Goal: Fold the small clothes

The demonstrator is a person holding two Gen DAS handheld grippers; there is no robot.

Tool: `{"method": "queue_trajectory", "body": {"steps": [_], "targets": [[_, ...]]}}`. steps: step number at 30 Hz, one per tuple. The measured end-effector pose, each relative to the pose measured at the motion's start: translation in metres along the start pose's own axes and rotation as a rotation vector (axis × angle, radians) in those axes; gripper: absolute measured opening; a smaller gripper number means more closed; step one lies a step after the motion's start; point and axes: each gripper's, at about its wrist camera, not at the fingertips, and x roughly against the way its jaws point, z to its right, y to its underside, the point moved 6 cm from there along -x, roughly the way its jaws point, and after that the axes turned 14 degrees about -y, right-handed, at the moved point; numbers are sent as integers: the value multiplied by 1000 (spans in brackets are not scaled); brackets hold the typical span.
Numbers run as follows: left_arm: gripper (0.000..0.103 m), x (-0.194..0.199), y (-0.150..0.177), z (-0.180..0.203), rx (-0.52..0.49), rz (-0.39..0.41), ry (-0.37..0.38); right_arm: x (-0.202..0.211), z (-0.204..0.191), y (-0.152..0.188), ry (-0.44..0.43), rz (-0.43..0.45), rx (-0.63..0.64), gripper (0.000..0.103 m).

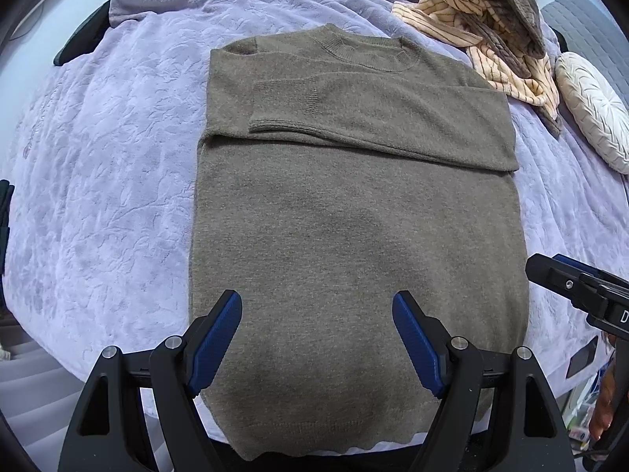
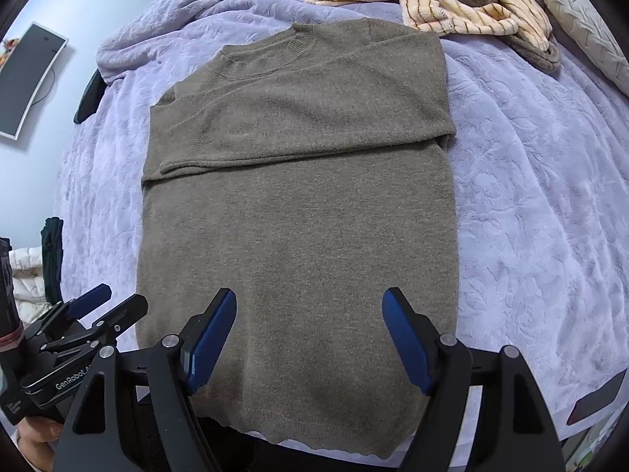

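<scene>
Brown sweater (image 1: 354, 236) lies flat on the bed (image 1: 118, 157), sleeves folded across. Both grippers, left (image 1: 316, 348) and right (image 2: 308, 344), hover above its hem, jaws spread, empty. Uneven hem lifting would likely dislodge the sleeves.

Your left gripper (image 1: 316, 316) has 2 black fingers faced with ribbed blue pads (image 1: 218, 340), and silver pivot screws (image 1: 174, 342) at the joints. Right gripper (image 2: 308, 314): same build. From the right wrist view, white "GenRobot" lettering (image 2: 70, 381) marks the left unit's black body. Bare skin (image 2: 33, 442) shows beneath it.
</scene>
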Motion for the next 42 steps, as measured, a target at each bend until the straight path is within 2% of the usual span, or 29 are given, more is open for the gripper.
{"method": "queue_trajectory", "body": {"steps": [15,23,32,42], "targets": [[80,4,43,-26,-31,16,23,3,-32,50,42,19,-7,80],[80,-5,84,-45,-43,-1,39,-10,-46,89,55,23,-25,80],[80,-12,133,-66,-41,-28,24,-17,-59,138,53,21,-35,80],[80,-16,150,-77,-50,-23,49,-17,-49,174,66,34,-92,80]]}}
